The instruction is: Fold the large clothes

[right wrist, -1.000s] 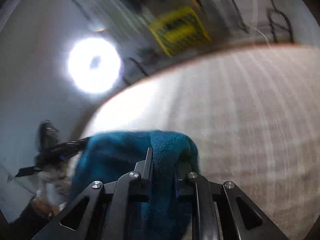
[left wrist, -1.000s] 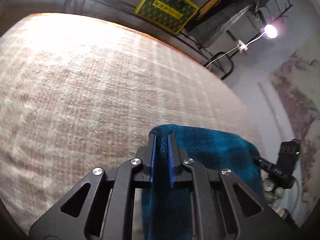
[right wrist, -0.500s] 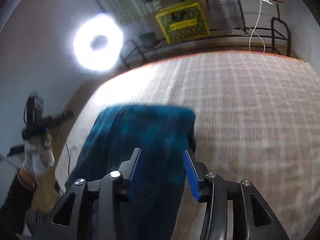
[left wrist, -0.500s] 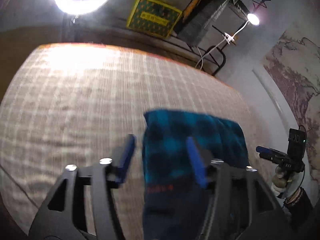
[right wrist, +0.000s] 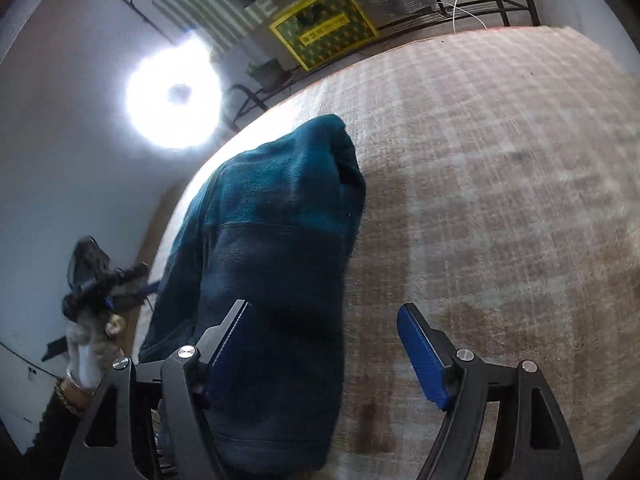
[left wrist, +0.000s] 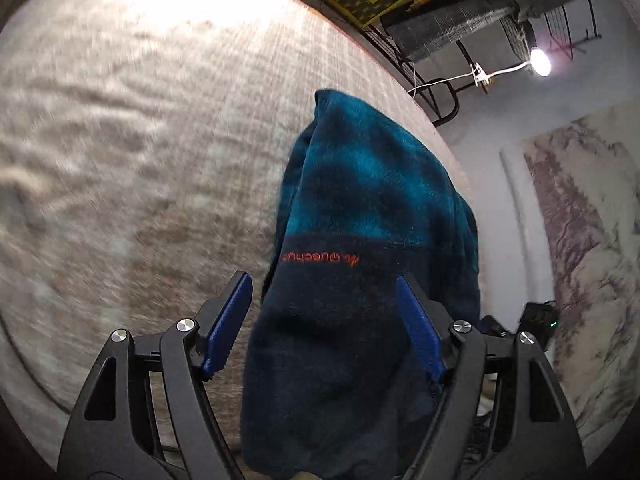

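A teal and navy fleece garment (left wrist: 360, 264) with red embroidered lettering lies folded on the beige checked bed cover (left wrist: 140, 140). My left gripper (left wrist: 324, 312) is open, its blue pads apart on either side of the fleece's near end. In the right wrist view the same fleece (right wrist: 276, 260) lies along the bed's left edge. My right gripper (right wrist: 324, 340) is open and holds nothing; its left finger (right wrist: 228, 332) is over the fleece's near part, its right finger over bare cover.
A ring light (right wrist: 174, 94) shines beyond the bed (right wrist: 500, 200). A yellow-framed green box (right wrist: 322, 32), metal racks and a small lamp (left wrist: 540, 62) stand behind the bed. The other hand-held gripper (right wrist: 100, 280) shows off the bed's left side.
Both grippers were shut on the fleece a second ago; both have opened wide and let it go. The fleece now rests on the bed, and both grippers have pulled back from it.
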`<state>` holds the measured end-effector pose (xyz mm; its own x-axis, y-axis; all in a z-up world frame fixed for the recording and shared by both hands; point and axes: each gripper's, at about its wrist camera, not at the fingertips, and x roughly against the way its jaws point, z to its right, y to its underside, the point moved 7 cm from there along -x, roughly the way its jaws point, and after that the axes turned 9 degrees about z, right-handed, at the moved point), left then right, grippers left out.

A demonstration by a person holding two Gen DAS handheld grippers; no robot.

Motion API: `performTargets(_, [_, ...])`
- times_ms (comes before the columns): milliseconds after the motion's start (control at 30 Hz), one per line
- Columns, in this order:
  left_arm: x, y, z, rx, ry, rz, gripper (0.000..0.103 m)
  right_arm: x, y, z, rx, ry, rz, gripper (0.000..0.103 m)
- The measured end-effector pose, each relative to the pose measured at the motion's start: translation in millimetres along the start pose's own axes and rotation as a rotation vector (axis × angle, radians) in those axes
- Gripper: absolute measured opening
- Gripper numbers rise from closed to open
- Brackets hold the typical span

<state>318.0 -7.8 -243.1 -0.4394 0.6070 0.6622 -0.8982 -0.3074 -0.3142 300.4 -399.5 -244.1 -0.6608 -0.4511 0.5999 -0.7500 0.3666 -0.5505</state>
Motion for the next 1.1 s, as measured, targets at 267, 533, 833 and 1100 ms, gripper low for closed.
performTargets(267, [-22.4,10.1,-7.7,0.014,0.021,-0.052,0.076,-27.7,-1.4,6.0,-0.072,-0.104,-0.043,0.078])
performTargets(533, [-37.3,1.6,0.7,0.002,0.081,-0.085,0.076,-47.2,2.9,10.9,-0.164,-0.219,-0.068,0.078])
performTargets(833, [-48.8,-6.8,7.9,0.011,0.102,-0.081,0.07,-62.1,4.2,-3.1,-0.137,-0.312,-0.08,0.062])
performTargets(1100, [-53.7,-5.4,18.9,-0.076,-0.017,-0.047,0.052,-54.2,11.3,-10.9,-0.159,-0.338,-0.099,0.055])
